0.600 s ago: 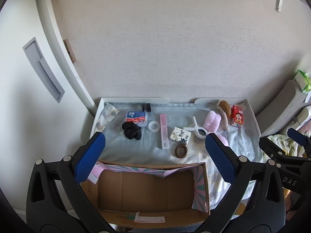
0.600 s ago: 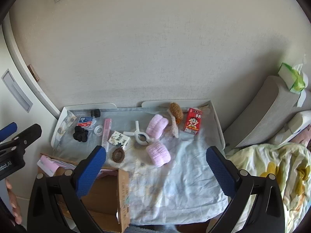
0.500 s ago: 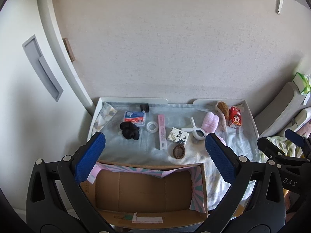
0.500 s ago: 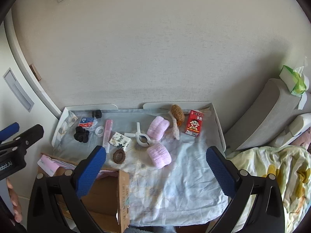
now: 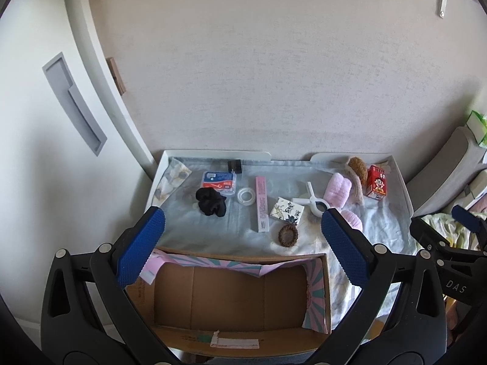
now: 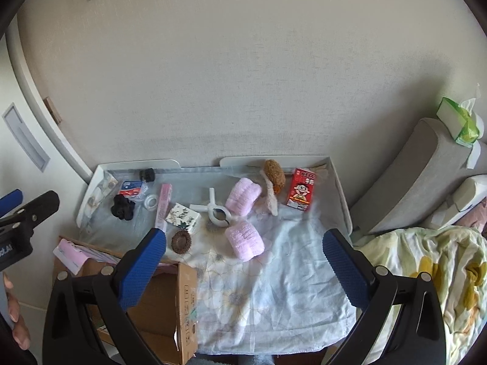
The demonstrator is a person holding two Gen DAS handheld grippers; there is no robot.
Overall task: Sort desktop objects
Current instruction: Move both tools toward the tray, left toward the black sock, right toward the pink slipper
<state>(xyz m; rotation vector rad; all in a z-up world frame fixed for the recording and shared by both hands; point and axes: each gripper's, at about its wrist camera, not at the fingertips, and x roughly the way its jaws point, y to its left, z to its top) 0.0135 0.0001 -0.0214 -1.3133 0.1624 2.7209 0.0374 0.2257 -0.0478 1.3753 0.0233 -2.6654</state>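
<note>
Both grippers hang above the near edge of the tabletop (image 6: 342, 194), angled down, and neither touches anything. The left gripper (image 5: 242, 245) has its blue pads spread as wide as they go, with nothing between them; below it sits an open cardboard box (image 5: 231, 298), its inside bare. The right gripper (image 6: 243, 269) is likewise fully spread and holds nothing, over the flowered cloth (image 6: 274, 298) that covers the tabletop.

The things to sort lie scattered on the cloth beyond the box. In the left wrist view, taking the middle of the cloth as the clock's centre, a black scrunchie (image 5: 210, 201) lies toward 9 o'clock, touching a clear case with a blue and red label (image 5: 218, 181). A small black clip (image 5: 234, 165) sits at about 10 o'clock by the back rim. Near the centre, a roll of clear tape (image 5: 246, 196) lies just beside a long pink box (image 5: 262, 203). A small patterned box (image 5: 286, 210) lies toward 3 o'clock from that, with a brown coil hair tie (image 5: 288, 235) at its 6 o'clock. A white clamp (image 5: 313, 202) lies between the patterned box and a pink fluffy roll (image 5: 338, 193). A second pink roll (image 6: 244, 240) lies nearer, at 5 o'clock. A brown fuzzy item (image 5: 357, 167) and a red carton (image 5: 376, 181) sit at 2 o'clock, by the far right corner.
</note>
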